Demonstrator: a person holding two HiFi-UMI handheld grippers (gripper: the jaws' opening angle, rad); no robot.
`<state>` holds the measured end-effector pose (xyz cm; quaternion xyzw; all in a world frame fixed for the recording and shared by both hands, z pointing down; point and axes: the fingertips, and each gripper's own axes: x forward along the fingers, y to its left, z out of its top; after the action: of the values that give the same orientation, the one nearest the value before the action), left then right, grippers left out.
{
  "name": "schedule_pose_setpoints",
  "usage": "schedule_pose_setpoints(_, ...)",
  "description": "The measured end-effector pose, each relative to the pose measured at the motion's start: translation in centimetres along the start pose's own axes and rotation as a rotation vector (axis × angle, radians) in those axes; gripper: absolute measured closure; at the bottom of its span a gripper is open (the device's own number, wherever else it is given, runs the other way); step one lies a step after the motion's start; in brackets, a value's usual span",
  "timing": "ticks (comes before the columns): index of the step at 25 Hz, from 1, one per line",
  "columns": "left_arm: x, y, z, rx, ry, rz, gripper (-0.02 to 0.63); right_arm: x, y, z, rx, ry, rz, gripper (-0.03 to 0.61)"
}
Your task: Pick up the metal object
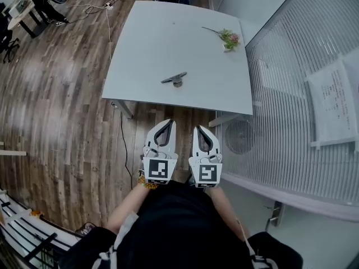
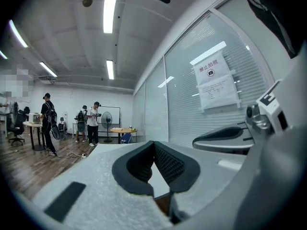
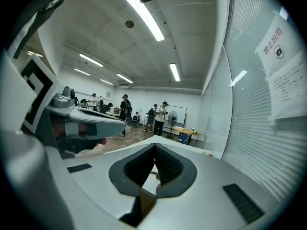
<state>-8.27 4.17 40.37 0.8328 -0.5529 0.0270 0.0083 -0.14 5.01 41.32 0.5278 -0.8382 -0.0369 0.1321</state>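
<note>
A wooden floor (image 1: pixel 61 94) and a glass wall with blinds (image 1: pixel 291 83) frame one white table (image 1: pixel 168 38); the person stands short of the table's near edge.

Two grippers are held side by side above the floor, just off that near edge and pointing at the table. The left gripper (image 1: pixel 166 122) has its jaws pressed together with nothing between them, and the right gripper (image 1: pixel 202 129) is likewise closed and empty. Neither touches the table.

One flower sprig (image 1: pixel 227 38) lies near the table's far right corner, well apart from everything else.

One metal object (image 1: pixel 175 79), the only one on the table, rests close to the near edge, about midway along it and almost straight ahead of the grippers. It is small and dark grey. It looks like a flat strip lying across a rounder base, though its finer form is too small to make out.

It is probably stiff and smooth, with some heft for its size, so it could slip between pads that close on a sloped or polished face. The strip seems the better place to take hold, pinched across its narrow width near the middle, over the base, so that it does not tip. One gripper should be enough, and its jaws would have to part first.
</note>
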Motion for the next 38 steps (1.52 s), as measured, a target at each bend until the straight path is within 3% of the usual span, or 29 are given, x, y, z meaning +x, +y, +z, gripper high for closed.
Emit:
schedule_pose_setpoints(8, 2.8, 5.3, -1.5, -0.043, 0.024, 0.028, 0.606, 5.3, 0.5, 0.4, -0.069, 0.050, 0.036, 0.578)
schedule_pose_setpoints(18, 6.2, 8.2, -3.6, -0.059, 0.076, 0.030, 0.606, 9.8, -0.9, -0.5, -0.057, 0.077, 0.017, 0.578)
schedule_pose_setpoints(24, 10.2, 7.6, -6.1, -0.032, 0.163, 0.000, 0.606, 12.8, -4.1, -2.1, -0.015, 0.113, 0.019, 0.578)
schedule_pose_setpoints(38, 22.1, 6.4, -4.9, 0.102, 0.187, -0.014, 0.606, 21.0, -11.7, -1.9, 0.063, 0.051, 0.099, 0.578)
